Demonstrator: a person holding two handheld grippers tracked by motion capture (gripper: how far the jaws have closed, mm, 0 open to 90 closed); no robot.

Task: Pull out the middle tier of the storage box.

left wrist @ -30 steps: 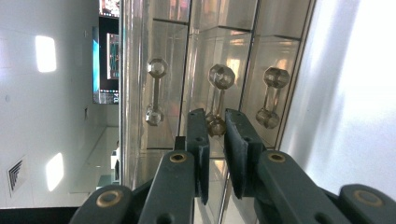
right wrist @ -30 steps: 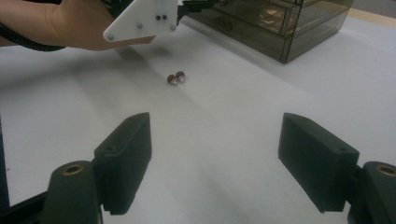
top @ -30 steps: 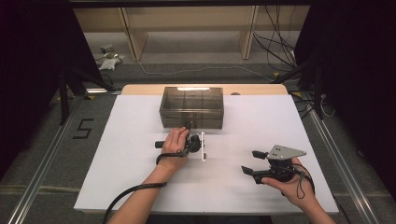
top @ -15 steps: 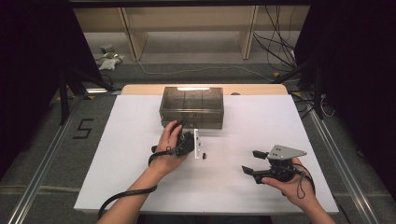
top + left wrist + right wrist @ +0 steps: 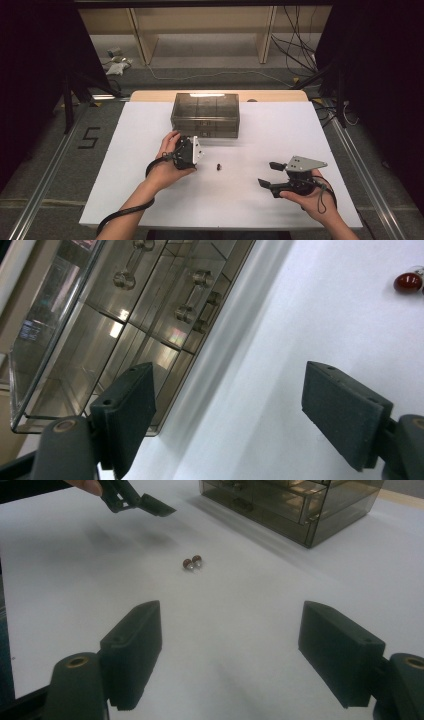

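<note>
Two grippers hover with jaws spread wide, holding nothing: the left gripper [image 5: 192, 150] just before the drawer box [image 5: 205, 114], the right gripper [image 5: 272, 175] toward the table's [image 5: 125, 150] near right corner. Two small red beads [image 5: 192, 562] lie mid-table between them.

White table [image 5: 125, 150] seen with wooden edge at far side. Wooden shelf frame [image 5: 200, 30] seen beyond. Black cables [image 5: 300, 50] and crumpled scraps [image 5: 117, 56] seen on grey floor; "5" mark [image 5: 90, 137] seen left of table.

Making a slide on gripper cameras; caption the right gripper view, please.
Open right gripper faces two small red beads on the white table, drawer box beyond.
</note>
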